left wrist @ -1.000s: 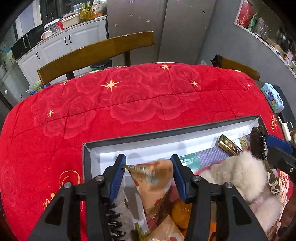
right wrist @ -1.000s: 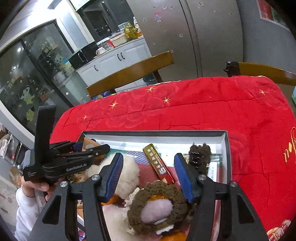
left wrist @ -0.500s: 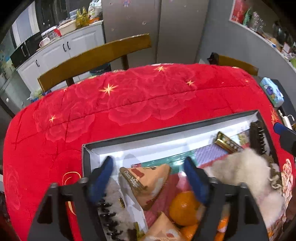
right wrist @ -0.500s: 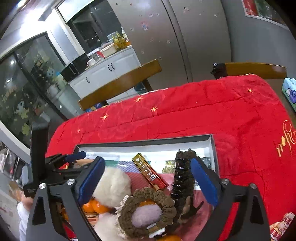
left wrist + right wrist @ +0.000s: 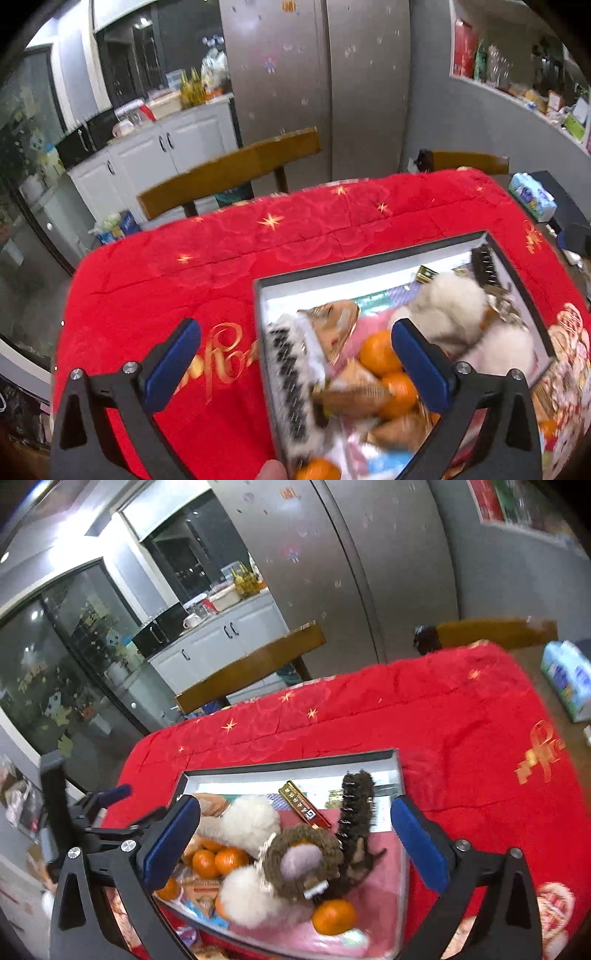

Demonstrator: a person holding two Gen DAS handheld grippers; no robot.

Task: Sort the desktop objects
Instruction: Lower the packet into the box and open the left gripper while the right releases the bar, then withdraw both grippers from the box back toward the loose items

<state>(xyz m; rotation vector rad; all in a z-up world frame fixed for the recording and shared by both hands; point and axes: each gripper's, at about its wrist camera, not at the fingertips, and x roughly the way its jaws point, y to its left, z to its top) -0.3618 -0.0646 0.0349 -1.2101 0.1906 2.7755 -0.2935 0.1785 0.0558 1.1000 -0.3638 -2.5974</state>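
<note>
A dark-rimmed box (image 5: 369, 258) with a white inside sits on the red tablecloth (image 5: 184, 266). It holds a tan snack packet (image 5: 332, 325), oranges (image 5: 378, 352), a white fluffy piece (image 5: 450, 306) and a black claw clip (image 5: 291, 376). My left gripper (image 5: 293, 330) hovers above the box's left end, its jaws opening with nothing between the pads. My right gripper (image 5: 295, 808) stands open and empty above a brown crochet scrunchie (image 5: 303, 853), a dark claw clip (image 5: 354, 812), a gold bar pack (image 5: 304, 806) and a white pompom (image 5: 251, 823).
Two wooden chairs (image 5: 229, 173) (image 5: 469, 162) stand behind the table. A blue tissue pack (image 5: 532, 195) lies off the cloth's far right corner. A fingertip (image 5: 271, 470) shows at the bottom edge. Bare red cloth stretches beyond and left of the box.
Both grippers spread their jaws wide and rose back from the box. The snack packet that was between my left fingers now lies loose in the box.
</note>
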